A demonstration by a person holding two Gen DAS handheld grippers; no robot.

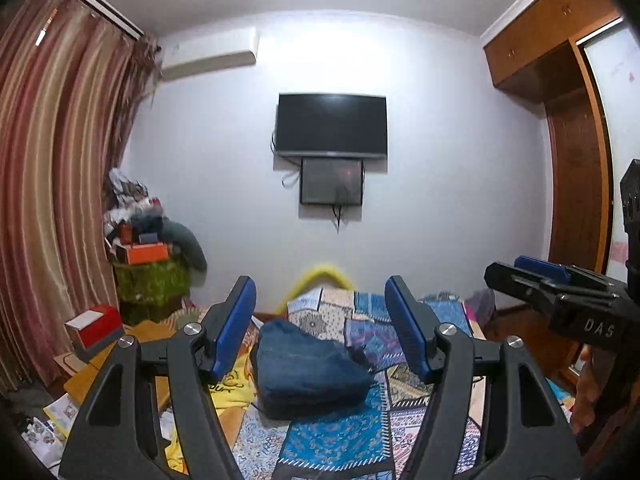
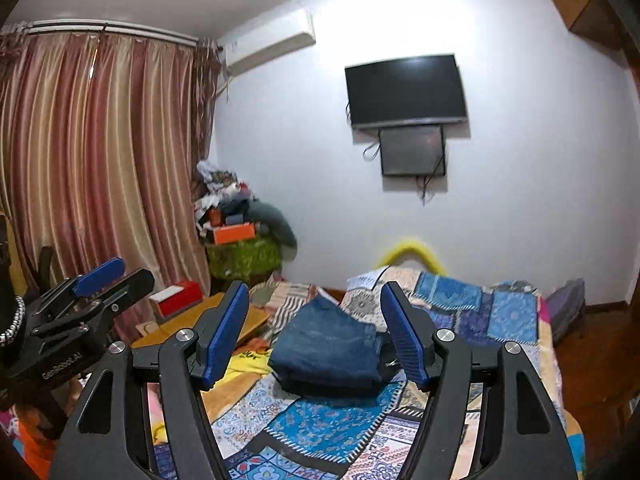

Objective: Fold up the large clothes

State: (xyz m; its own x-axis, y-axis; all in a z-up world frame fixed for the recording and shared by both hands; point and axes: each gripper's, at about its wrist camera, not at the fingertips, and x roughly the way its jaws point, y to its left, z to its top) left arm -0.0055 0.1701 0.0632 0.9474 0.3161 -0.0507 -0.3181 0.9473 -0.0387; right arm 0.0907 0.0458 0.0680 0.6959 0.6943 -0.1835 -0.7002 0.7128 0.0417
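A pair of dark blue jeans (image 1: 308, 368) lies folded in a compact stack on the patchwork bedspread (image 1: 340, 440). It also shows in the right wrist view (image 2: 328, 348). My left gripper (image 1: 320, 320) is open and empty, held above and in front of the jeans, not touching them. My right gripper (image 2: 314, 328) is open and empty too, raised over the near side of the bed. Each gripper shows from the side in the other's view: the right one (image 1: 528, 276) and the left one (image 2: 104, 280).
A yellow cloth (image 1: 232, 392) lies left of the jeans. A low wooden table (image 2: 200, 320) with a red and white box (image 2: 176, 300) stands beside the bed. A clutter pile (image 2: 240, 232) fills the corner by the curtain (image 2: 100, 160). A TV (image 2: 406, 92) hangs on the wall; a wardrobe (image 1: 576, 140) stands on the right.
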